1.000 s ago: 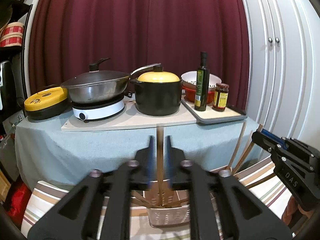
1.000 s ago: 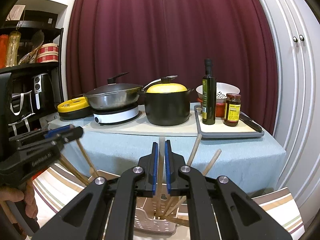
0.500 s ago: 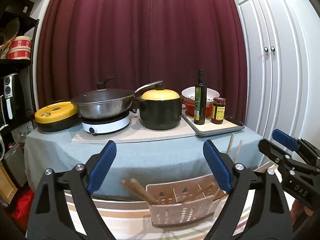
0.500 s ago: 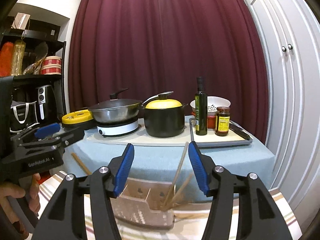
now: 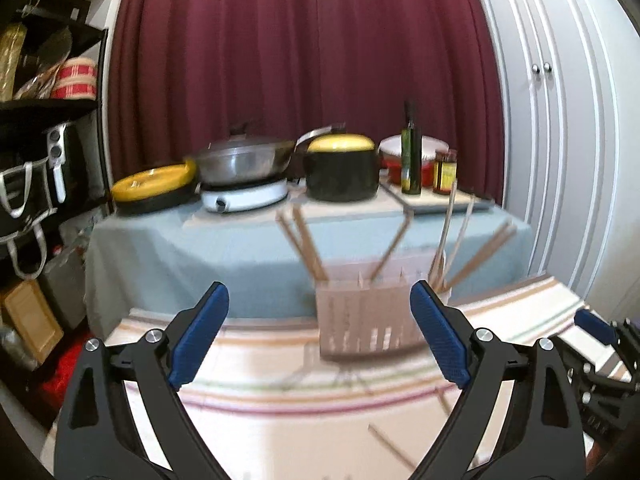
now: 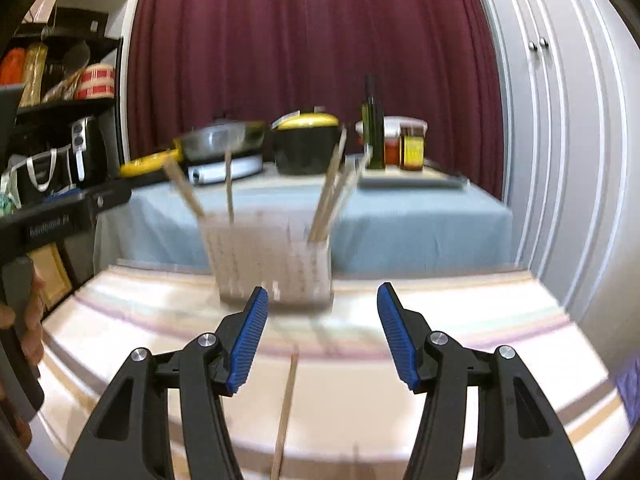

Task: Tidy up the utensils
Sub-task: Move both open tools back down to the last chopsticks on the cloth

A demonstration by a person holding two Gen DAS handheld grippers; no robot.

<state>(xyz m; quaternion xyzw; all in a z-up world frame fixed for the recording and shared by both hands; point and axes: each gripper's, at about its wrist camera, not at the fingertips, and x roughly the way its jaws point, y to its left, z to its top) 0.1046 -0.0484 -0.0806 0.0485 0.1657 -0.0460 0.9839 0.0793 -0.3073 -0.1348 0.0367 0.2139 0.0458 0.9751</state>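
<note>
Two loose chopsticks left to gather

Both of your tongs are spread wide and hold nothing. The utensil holder [image 6: 276,258] stands on the striped cloth [image 6: 460,312] with chopsticks [image 6: 330,192] already leaning out of its compartments; which slot each sits in is too blurred to tell. One loose chopstick [image 6: 286,408] lies on the cloth in front of the holder, running between the fingers of your right tongs [image 6: 318,334]. Another loose chopstick [image 5: 394,446] lies in front of the holder and off to its right, below your left tongs [image 5: 318,334].

Judging by this, the step in hand is the next pickup. Lower the right tongs straight over the stick in front of the holder, pinch it near the middle so it does not swing, and lift it clear before turning it upright. Thin sticks roll, so close slowly. Keep your two tools apart near the holder.
</note>
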